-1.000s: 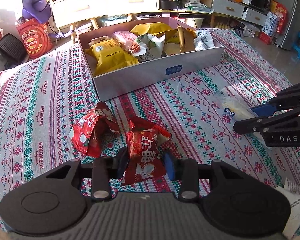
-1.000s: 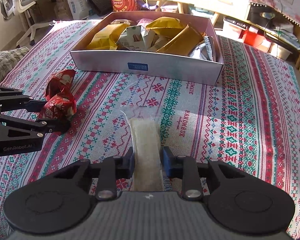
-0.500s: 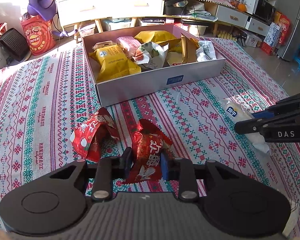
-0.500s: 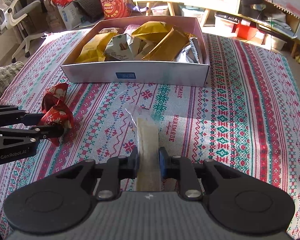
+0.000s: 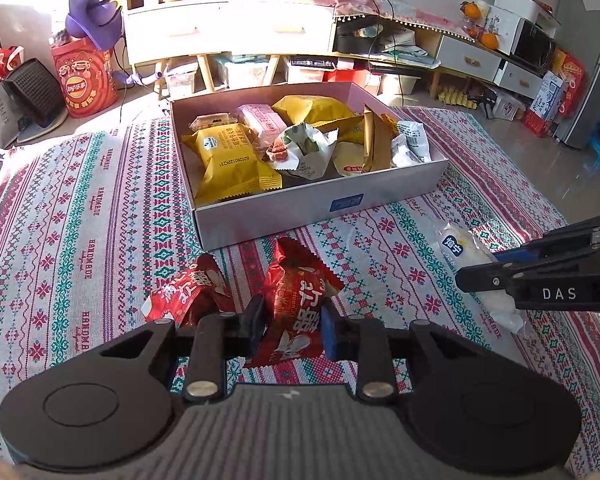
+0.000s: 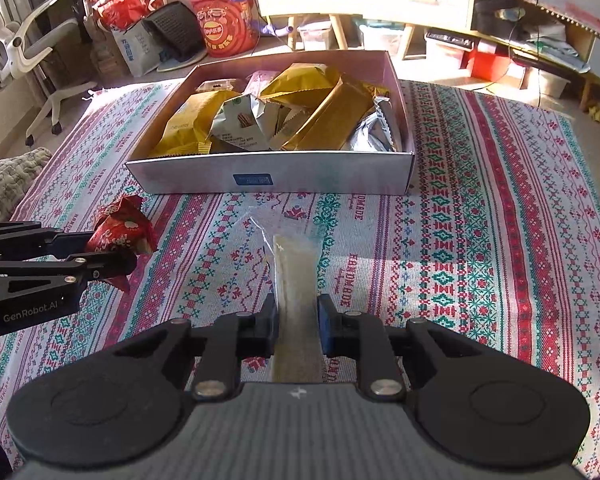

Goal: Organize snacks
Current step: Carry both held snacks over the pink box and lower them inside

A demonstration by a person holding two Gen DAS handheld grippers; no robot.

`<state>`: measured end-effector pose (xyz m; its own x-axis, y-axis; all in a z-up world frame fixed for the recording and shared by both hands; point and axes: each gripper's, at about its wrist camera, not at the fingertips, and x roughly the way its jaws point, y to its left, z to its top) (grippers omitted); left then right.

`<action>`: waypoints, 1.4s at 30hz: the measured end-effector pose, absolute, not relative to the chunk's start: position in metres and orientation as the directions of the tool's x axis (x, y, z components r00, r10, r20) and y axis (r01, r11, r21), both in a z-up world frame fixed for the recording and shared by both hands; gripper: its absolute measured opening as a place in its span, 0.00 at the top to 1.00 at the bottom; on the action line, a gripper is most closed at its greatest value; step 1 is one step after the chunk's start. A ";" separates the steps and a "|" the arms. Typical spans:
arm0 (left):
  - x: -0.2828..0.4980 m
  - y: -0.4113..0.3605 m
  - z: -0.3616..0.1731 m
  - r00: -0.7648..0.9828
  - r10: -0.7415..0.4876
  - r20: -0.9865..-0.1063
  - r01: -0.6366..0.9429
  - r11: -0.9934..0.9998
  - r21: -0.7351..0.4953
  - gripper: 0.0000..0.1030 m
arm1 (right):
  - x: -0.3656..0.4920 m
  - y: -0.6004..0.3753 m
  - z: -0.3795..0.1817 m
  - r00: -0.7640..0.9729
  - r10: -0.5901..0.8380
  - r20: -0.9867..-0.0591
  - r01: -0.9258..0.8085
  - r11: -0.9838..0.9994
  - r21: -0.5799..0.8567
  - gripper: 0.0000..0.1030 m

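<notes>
Between my left gripper point(image 5: 288, 326) jaws sits a light, crinkly red snack packet point(image 5: 298, 308), clamped mid-body; my right gripper point(image 6: 297, 322) pinches a soft pale clear-wrapped bar point(image 6: 296, 280), both short of the snack box point(image 5: 316, 208).

A lived-in home room: white drawer cabinet point(image 5: 228, 36), microwave point(image 5: 534, 46), office chair point(image 6: 24, 48), cluttered floor.
</notes>
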<state>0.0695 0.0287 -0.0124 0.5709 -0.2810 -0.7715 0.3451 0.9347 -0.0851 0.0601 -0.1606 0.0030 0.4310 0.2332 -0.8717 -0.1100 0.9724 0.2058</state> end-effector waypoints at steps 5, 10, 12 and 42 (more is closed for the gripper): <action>0.078 0.026 -0.001 0.596 -0.282 -0.752 0.315 0.943 -0.105 0.67 | 0.067 -0.160 0.011 0.452 0.244 -0.858 -0.098 0.970 0.224 0.83; 0.090 0.024 0.013 0.625 -0.282 -0.728 0.281 0.951 -0.128 0.67 | 0.077 -0.162 0.018 0.471 0.251 -0.845 -0.074 0.966 0.246 0.83; 0.096 0.023 0.018 0.636 -0.285 -0.718 0.268 0.953 -0.140 0.67 | 0.082 -0.163 0.021 0.481 0.257 -0.839 -0.061 0.964 0.260 0.83; 0.207 0.005 0.009 0.669 -0.197 -0.716 0.175 0.979 -0.106 0.67 | 0.201 -0.194 0.012 0.588 0.166 -0.791 0.061 0.967 0.248 0.83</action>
<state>0.2070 0.0050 0.0087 0.6693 -0.1971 -0.7164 0.1747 0.9789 -0.1062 0.2011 -0.1939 0.0121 0.5882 0.1660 -0.7915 0.0608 0.9668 0.2480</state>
